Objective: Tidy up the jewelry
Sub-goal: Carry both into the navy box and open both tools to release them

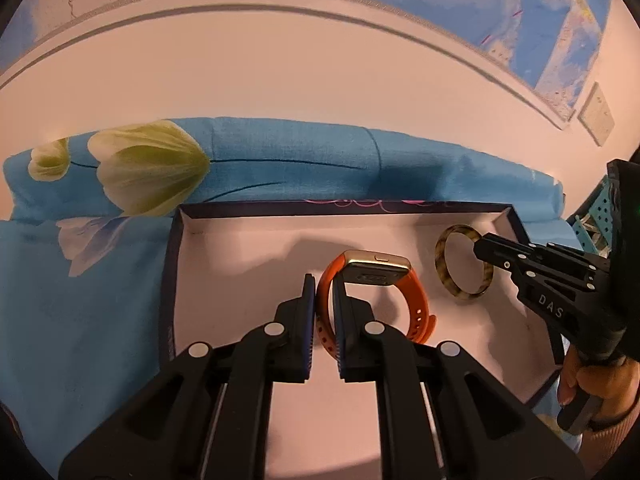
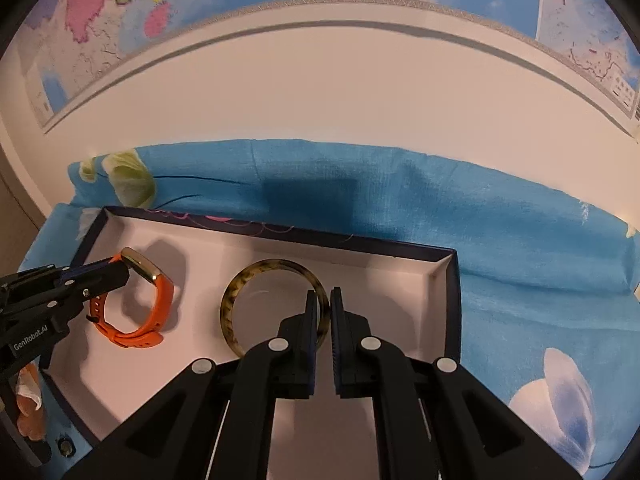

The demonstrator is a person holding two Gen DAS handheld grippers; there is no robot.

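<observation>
An orange-strapped watch with a gold case [image 1: 374, 276] stands inside a shallow dark-rimmed box with a white floor [image 1: 224, 280]. My left gripper [image 1: 323, 284] is shut on the watch strap; it also shows in the right wrist view [image 2: 120, 276] with the watch [image 2: 136, 304]. A tortoiseshell bangle [image 2: 256, 280] is in the same box [image 2: 440, 312], right of the watch. My right gripper [image 2: 319, 300] is shut on the bangle's rim. In the left wrist view the bangle [image 1: 448, 280] shows with the right gripper [image 1: 486, 246] at its right side.
The box sits on a blue cloth with white and green flowers [image 1: 80, 300], also in the right wrist view [image 2: 520, 260]. A pale wall with a map [image 2: 120, 20] stands behind. A teal perforated object [image 1: 596, 216] is at the far right.
</observation>
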